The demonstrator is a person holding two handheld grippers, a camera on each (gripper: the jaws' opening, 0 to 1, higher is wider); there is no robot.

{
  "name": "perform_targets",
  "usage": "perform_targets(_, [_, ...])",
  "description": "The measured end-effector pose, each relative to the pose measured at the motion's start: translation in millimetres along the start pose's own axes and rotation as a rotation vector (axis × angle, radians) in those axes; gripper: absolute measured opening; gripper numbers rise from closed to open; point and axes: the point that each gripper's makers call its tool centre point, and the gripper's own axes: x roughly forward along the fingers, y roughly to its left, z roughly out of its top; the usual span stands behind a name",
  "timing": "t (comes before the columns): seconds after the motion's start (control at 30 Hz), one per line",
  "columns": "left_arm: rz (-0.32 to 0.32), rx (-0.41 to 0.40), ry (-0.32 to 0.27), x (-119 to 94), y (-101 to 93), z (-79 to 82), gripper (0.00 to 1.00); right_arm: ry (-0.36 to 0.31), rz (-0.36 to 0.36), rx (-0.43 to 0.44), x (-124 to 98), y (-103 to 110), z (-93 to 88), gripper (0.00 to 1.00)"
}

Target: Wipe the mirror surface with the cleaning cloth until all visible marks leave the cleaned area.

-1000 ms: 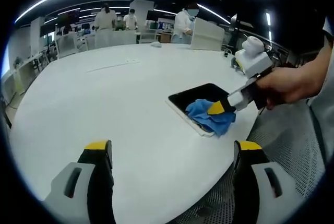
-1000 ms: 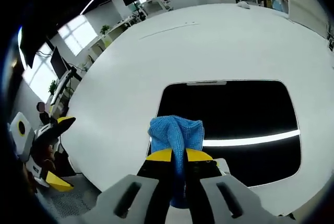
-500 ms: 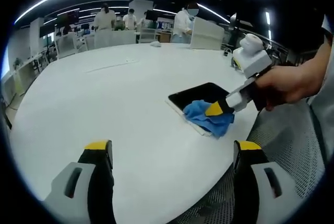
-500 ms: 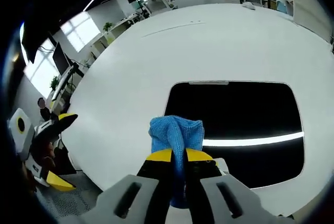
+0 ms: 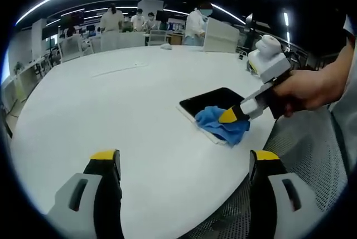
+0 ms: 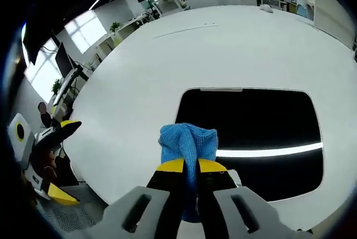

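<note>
A: Left gripper view first. What did we have around the mirror (image 5: 215, 101)?

B: The mirror lay flat on the white round table (image 5: 122, 111), close to the table's edge. The blue cleaning cloth (image 5: 222, 123) sat bunched on the mirror's near end. The right gripper (image 5: 230, 116) had come in from the side, a hand (image 5: 301, 91) wrapped round its handle, and its yellow tips were down on the cloth.

A: And the left gripper (image 5: 184, 164) itself?

B: Well apart from the mirror, held over bare table. Its two yellow-tipped jaws stood wide, with nothing between them. People in white stood far behind the mirror, at the table's other side.

A: Over to the right gripper view.

B: The mirror (image 6: 254, 130) showed dark there, with a bright strip of ceiling light reflected across it. I could not make out any marks on the glass. The right gripper (image 6: 186, 166) had its jaws pinched tight on the cleaning cloth (image 6: 188, 143), and the cloth bulged out ahead of the tips, over the mirror's near corner.

A: Anything else beside the mirror?

B: The left gripper (image 6: 53, 158) showed off past the edge of the table (image 6: 167, 61), far from the mirror, jaws spread.
</note>
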Motion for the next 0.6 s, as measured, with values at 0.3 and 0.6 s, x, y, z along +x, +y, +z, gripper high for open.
perform_targets(0.3, [-0.003,0.003,0.004,0,-1.6,-0.3,0.95,-0.002,-0.001,0.002,5,-1,7.0,0.02])
perform_targets(0.6, [-0.005,-0.003,0.0,-1,-3.1,1.5,0.95,-0.012,-0.012,0.001,11,-4,18.9,0.02])
